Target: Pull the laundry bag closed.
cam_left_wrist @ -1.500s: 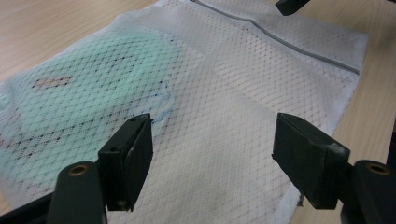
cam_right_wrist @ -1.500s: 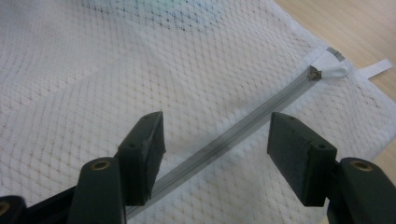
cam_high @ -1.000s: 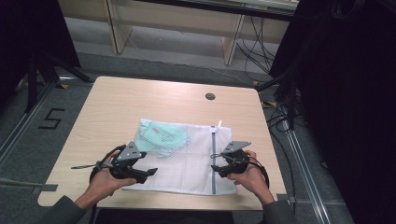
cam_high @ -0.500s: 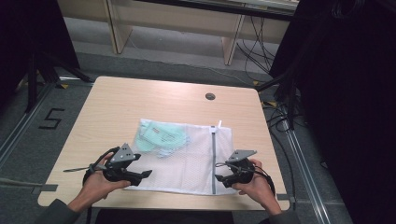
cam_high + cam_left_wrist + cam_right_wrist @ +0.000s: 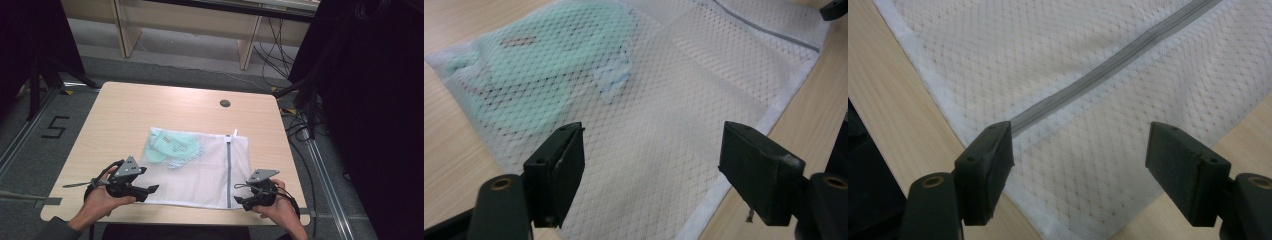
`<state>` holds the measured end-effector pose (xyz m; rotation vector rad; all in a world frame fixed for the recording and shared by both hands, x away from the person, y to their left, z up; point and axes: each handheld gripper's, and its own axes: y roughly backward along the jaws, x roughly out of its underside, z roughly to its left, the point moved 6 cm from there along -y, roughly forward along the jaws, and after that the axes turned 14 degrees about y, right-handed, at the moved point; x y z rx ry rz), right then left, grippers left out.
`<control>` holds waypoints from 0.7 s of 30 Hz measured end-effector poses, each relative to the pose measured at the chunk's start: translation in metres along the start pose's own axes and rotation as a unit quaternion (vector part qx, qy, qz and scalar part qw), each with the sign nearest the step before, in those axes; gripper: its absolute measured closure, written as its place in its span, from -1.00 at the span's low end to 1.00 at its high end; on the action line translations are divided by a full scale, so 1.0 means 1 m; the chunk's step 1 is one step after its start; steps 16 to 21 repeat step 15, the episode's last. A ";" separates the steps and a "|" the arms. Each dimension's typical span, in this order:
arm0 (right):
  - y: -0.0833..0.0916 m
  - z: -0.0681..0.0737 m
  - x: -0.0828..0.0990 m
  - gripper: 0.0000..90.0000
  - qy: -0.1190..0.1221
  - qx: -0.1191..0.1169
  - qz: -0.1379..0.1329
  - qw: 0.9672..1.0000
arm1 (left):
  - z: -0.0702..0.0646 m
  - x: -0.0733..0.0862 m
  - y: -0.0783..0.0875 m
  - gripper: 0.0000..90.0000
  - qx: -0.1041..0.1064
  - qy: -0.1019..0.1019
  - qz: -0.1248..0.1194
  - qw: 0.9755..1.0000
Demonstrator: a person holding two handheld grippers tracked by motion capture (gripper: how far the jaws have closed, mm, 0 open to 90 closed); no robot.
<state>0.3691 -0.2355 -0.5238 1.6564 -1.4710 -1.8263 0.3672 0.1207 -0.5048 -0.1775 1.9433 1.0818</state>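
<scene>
In the left gripper view the left gripper (image 5: 651, 165) has its jaws wide apart with nothing clamped, and the bag (image 5: 664, 100) lies flat under and just ahead of them; through the mesh a pale green cloth (image 5: 549, 65) shows farther off, toward the bag's far left corner. In the right gripper view the right gripper (image 5: 1080, 165) also stands with jaws apart, having just been opening, and nothing is between them; the bag's near corner lies beneath, and the grey zipper (image 5: 1108, 65) runs away from the left jaw diagonally up to the far right. This view gives the zipper's weave close up, while the green cloth is seen from the left gripper view. The high view adds the whole layout: both grippers sit at the near edge of the table (image 5: 125, 115), the left gripper (image 5: 145, 190) at the bag's near left corner, the right gripper (image 5: 240, 201) at the near end of the zipper (image 5: 228, 170). The bag (image 5: 200, 172) lies with its long axis across the table, between and beyond the two grippers; the zipper runs near to far along its right side, and the cloth (image 5: 172, 146) sits in its far left part.
</scene>
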 end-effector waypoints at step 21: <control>0.002 0.002 0.007 -0.42 -0.010 0.003 0.008 1.000 | 0.005 0.000 0.000 -0.43 -0.002 0.001 0.001 1.000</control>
